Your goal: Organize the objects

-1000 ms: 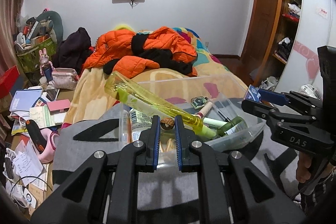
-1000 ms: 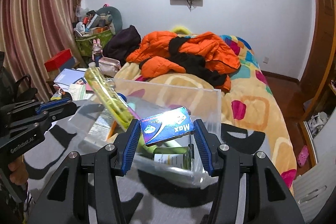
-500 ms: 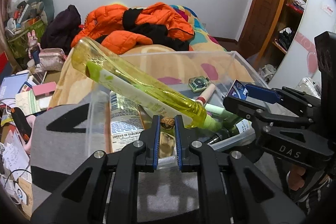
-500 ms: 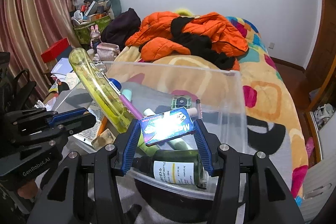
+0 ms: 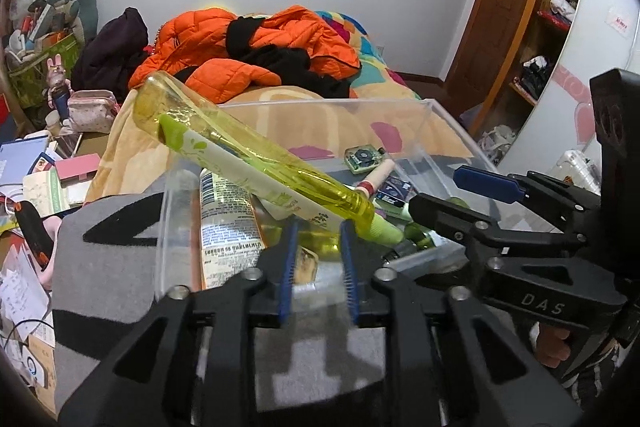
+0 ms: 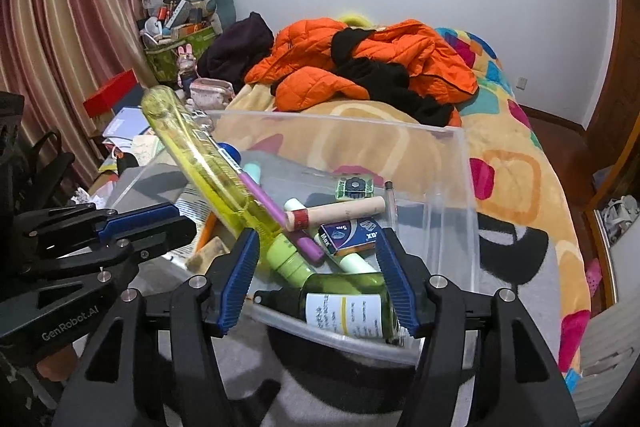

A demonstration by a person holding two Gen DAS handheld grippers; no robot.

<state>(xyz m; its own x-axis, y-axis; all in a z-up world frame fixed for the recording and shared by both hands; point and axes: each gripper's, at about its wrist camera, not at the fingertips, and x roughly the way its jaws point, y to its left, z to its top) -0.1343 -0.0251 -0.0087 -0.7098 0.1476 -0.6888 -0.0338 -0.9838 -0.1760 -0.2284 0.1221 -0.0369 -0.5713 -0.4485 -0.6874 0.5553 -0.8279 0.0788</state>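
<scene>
The clear plastic bin [image 6: 448, 163] sits on a grey blanket [image 5: 104, 267] at the bed's near end. Inside it, a long yellow-green bottle [image 6: 208, 167] leans toward ten o'clock over the rim, and a small blue box [image 6: 352, 235] lies flat among tubes. The right gripper [image 6: 316, 279], jaws just opening, stands empty over the box. The left gripper [image 5: 318, 259], also opening, holds nothing beneath the bottle's cap.

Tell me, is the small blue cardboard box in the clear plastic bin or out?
In. The small blue cardboard box lies among bottles inside the clear plastic bin.
</scene>
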